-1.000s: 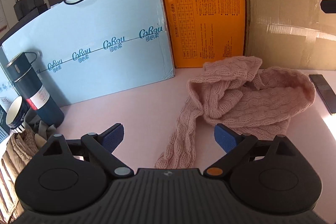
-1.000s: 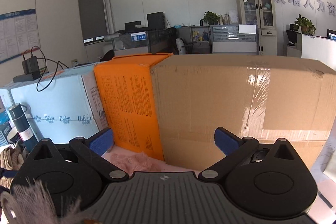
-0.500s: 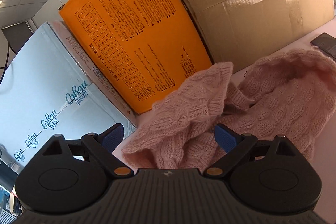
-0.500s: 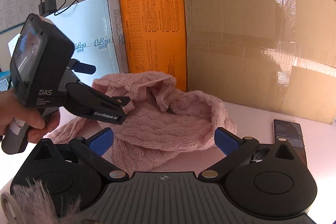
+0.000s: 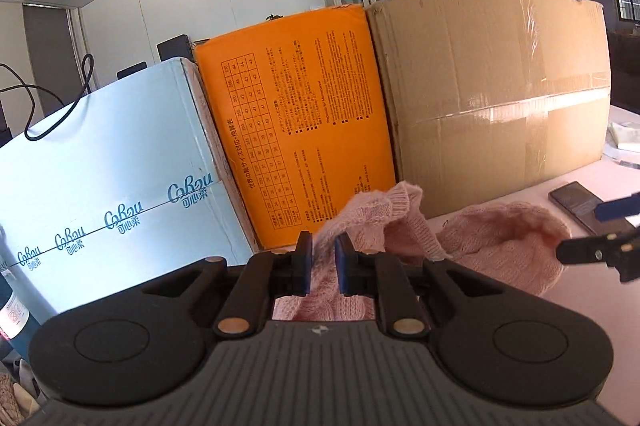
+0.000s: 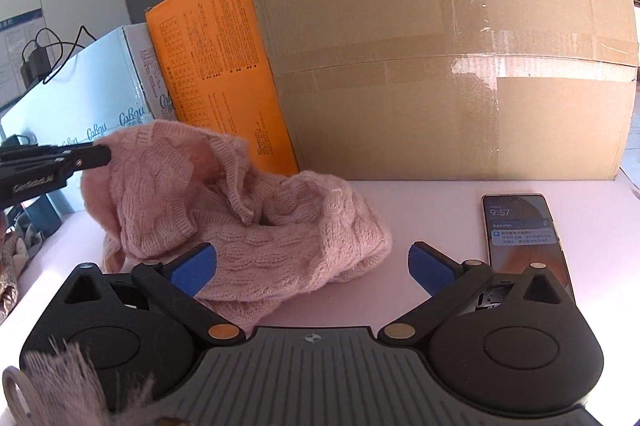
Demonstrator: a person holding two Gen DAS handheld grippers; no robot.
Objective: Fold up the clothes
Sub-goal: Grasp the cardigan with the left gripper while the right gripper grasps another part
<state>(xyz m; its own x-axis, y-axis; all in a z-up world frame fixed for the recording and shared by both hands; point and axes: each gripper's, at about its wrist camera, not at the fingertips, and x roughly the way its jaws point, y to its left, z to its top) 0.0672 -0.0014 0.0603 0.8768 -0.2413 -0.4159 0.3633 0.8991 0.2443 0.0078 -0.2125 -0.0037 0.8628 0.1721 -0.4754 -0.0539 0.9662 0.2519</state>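
- Pink cable-knit sweater sits in a rumpled heap on the pale pink table, right in front of the boxes.
- It's a fuzzy, chunky knit with braided ribs running across the body, bunched and folded over itself, nothing flat yet.
- Left gripper has clamped down: blue pads pinched together on a raised fold of the sweater, fabric squeezed between them.
- From the right wrist view, that left gripper comes in at nine o'clock, lifting the sweater's left edge above the rest of the pile.
- A ribbed cuff or hem flops over at the top of the lifted part; which one, I can't tell.
- Right gripper hangs with its jaws spread wide, nothing between them; the sweater's near edge lies just past its left pad.
- A phone lies face up at three o'clock of the sweater, screen lit, apart from the knit.
- Behind it all, at twelve o'clock: a light blue box, an orange box, a brown cardboard box, side by side.
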